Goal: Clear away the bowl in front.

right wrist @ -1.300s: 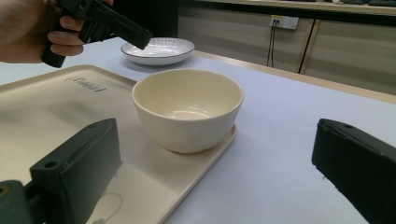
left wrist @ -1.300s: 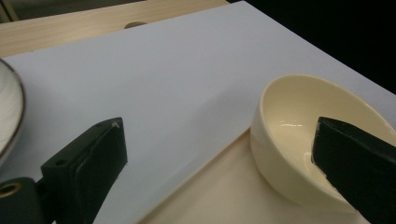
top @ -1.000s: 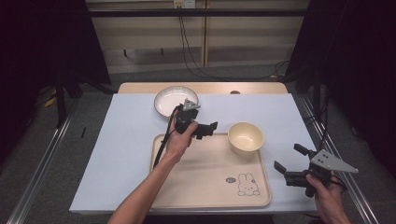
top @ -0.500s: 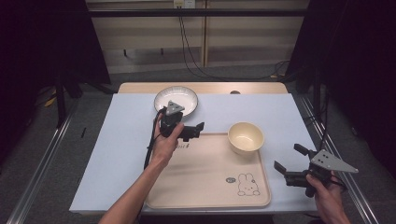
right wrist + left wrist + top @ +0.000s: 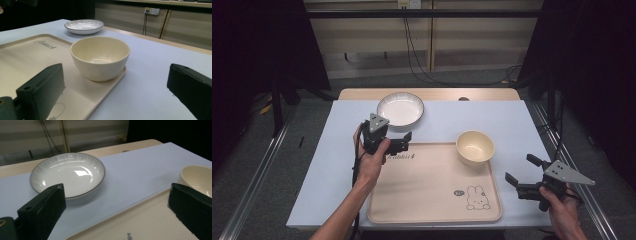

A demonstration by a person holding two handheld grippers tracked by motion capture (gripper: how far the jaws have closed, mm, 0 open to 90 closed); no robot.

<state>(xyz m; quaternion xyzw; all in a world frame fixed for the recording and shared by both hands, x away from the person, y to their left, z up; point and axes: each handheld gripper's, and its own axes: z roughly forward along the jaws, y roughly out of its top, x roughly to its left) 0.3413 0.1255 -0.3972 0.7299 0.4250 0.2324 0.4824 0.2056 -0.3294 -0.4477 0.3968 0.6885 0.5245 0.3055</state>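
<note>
Your pale blue tabletop (image 5: 512,120) carries a tray (image 5: 432,200) holding a cream bowl (image 5: 475,146) at its far right corner; a white plate (image 5: 400,108) lies beyond. Both tongs, left (image 5: 404,143) and right (image 5: 522,175), gape wide, empty.

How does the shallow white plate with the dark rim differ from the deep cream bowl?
The shallow white plate with the dark rim is wide, low and ribbed inside; the deep cream bowl is narrower, taller and plain. The plate sits on the pale blue table cover, the bowl in the beige tray's corner. Both are upright and empty.
</note>
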